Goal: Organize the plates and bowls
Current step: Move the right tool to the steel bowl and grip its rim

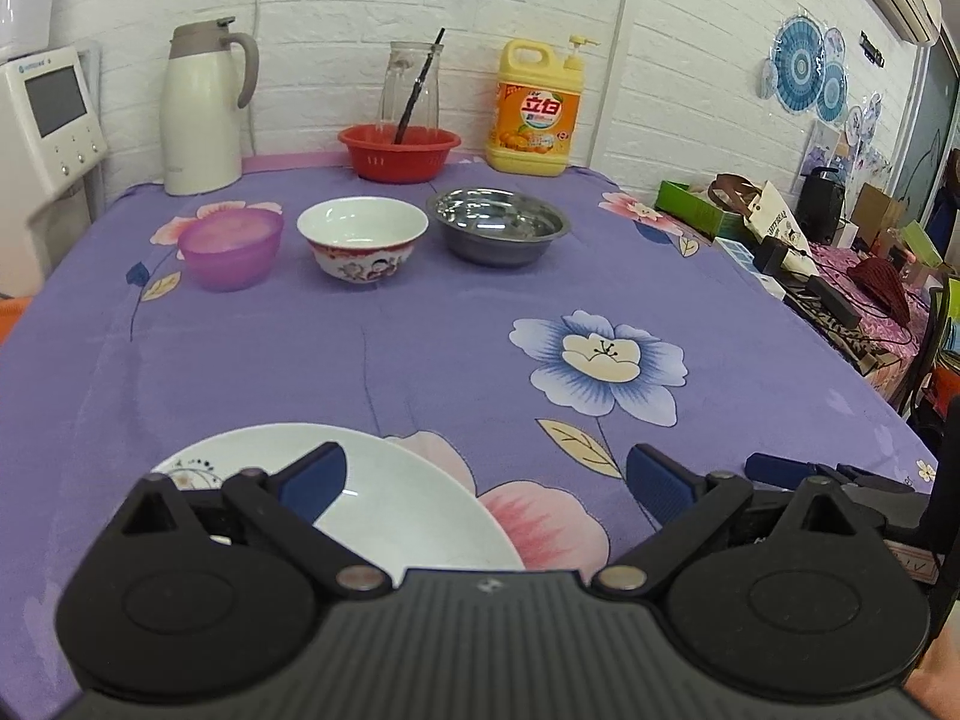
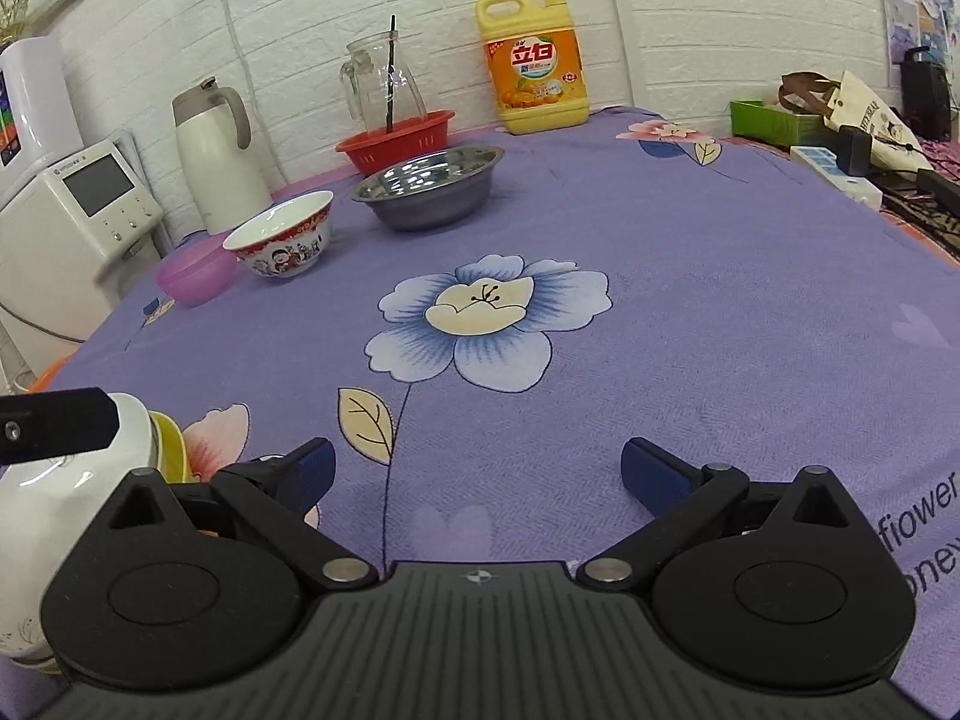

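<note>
Plate [image 1: 396, 510] under left tool [image 1: 486, 477], jaws apart; right tool [image 2: 477, 471] apart, over cloth [image 2: 690, 276].

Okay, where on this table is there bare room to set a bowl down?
The widest free patch is around the blue flower print, between the steel bowl and both open grippers. The back-left is crowded: purple bowl, porcelain bowl, red basket.
</note>
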{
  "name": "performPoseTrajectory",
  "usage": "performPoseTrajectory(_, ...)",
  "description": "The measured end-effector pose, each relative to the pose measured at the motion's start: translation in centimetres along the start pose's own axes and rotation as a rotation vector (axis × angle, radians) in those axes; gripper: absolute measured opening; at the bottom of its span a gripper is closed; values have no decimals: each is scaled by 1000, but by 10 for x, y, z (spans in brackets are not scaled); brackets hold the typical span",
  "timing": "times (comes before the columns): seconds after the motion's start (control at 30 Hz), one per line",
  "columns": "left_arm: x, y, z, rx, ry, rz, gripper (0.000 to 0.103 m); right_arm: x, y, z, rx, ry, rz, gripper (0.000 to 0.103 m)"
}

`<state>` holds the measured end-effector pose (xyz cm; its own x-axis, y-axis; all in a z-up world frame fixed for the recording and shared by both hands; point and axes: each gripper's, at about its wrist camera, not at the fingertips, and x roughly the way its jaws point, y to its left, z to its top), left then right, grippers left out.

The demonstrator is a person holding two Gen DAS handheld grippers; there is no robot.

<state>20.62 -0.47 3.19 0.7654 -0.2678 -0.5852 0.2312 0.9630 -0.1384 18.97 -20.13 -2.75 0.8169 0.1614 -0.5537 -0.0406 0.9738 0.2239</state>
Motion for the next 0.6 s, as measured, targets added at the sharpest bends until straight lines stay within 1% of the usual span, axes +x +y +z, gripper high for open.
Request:
performPoseTrajectory(0.27, 16, 0, 14, -25, 17, -19, 98, 6, -8, 7, -13, 3, 2, 103)
performPoseTrajectory(0.37, 18, 8, 19, -55, 22, -40, 98, 11, -12, 18, -5, 29, 31, 103)
performPoseTrajectory(0.43, 17, 15, 22, -73, 15, -44, 98, 17, -18, 38, 11, 38, 71, 103)
performPoseTrajectory(0.53, 14, 27, 27, -88, -7, -35, 98, 35, -19, 84, -14, 12, 104, 103)
performPoseTrajectory(0.6, 13, 37, 30, -98, -17, -25, 98, 56, -16, 116, -50, -1, 86, 103)
